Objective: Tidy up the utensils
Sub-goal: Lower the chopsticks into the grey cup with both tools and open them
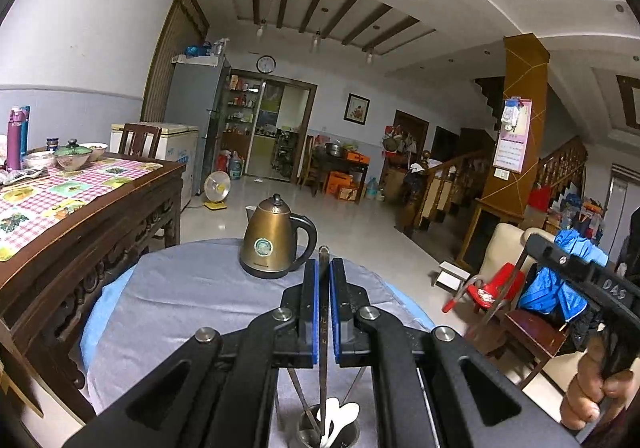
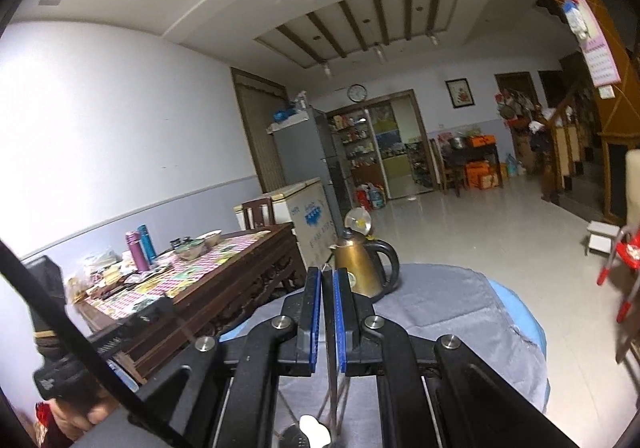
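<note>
**Ana:** Left wrist view first, and right at the lens a steel cup [image 1: 320,430] sits at six o'clock with white spoon bowls [image 1: 340,414] poking out of it. Rising out of that cup is a thin metal utensil handle [image 1: 323,328], straight up the middle.

**Ben:** And the left gripper [image 1: 324,268] has it! Blue pads [image 1: 316,308] pressed in tight on both sides of that handle, whose tip peeks out just past the fingertips at twelve o'clock.

**Ana:** Over on the right wrist view, same story. The right gripper [image 2: 329,276] is clamped on its own slim utensil [image 2: 330,328], the gap between the blue pads filled by it. Below, at six o'clock, a white spoon [image 2: 314,426] shows beside a dark round rim; I can't make out more down there.

**Ben:** Which kind of utensil each one is, I cannot tell. Only edge-on metal shows.

**Ana:** Moving outward: a round table under a grey cloth [image 1: 192,300], and near its far edge a bronze electric kettle [image 1: 272,240], at twelve o'clock in the left view.

**Ben:** At four o'clock there, the person's right hand [image 1: 588,396] wraps around the other gripper's black handle.

**Ana:** Further off at nine o'clock, a carved wooden table [image 1: 100,215] with a checked cloth, bowls and bottles on it.
</note>
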Action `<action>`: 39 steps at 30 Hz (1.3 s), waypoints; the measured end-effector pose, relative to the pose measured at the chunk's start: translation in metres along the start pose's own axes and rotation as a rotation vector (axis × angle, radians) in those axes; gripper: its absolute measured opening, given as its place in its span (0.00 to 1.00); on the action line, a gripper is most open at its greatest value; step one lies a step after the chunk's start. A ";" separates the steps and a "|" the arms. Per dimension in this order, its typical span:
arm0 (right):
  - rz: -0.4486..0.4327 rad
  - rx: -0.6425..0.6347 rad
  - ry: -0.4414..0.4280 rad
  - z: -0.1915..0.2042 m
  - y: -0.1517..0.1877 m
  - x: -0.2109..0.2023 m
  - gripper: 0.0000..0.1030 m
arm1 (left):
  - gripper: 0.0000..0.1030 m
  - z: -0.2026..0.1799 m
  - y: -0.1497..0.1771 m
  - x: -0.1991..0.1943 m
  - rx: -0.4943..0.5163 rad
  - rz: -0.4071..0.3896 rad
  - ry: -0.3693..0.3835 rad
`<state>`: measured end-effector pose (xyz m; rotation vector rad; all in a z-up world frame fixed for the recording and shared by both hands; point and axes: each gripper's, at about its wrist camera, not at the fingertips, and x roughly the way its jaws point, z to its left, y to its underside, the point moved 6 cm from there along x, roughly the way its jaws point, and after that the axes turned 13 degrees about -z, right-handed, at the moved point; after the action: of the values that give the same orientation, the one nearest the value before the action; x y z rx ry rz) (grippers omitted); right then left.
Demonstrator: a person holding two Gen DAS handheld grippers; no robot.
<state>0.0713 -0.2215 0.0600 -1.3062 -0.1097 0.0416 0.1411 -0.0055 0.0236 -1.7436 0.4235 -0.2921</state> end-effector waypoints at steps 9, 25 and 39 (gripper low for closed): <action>0.055 0.001 -0.065 0.036 0.027 0.017 0.07 | 0.05 -0.004 0.019 0.007 0.001 0.038 -0.016; 0.153 0.027 -0.036 0.027 0.082 0.041 0.07 | 0.05 0.005 0.049 0.014 -0.010 0.110 -0.063; 0.165 0.145 0.011 -0.011 0.095 0.023 0.07 | 0.05 0.008 0.073 0.021 -0.034 0.209 -0.034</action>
<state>0.0982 -0.2052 -0.0329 -1.1683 0.0106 0.1802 0.1540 -0.0205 -0.0496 -1.7180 0.5835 -0.1055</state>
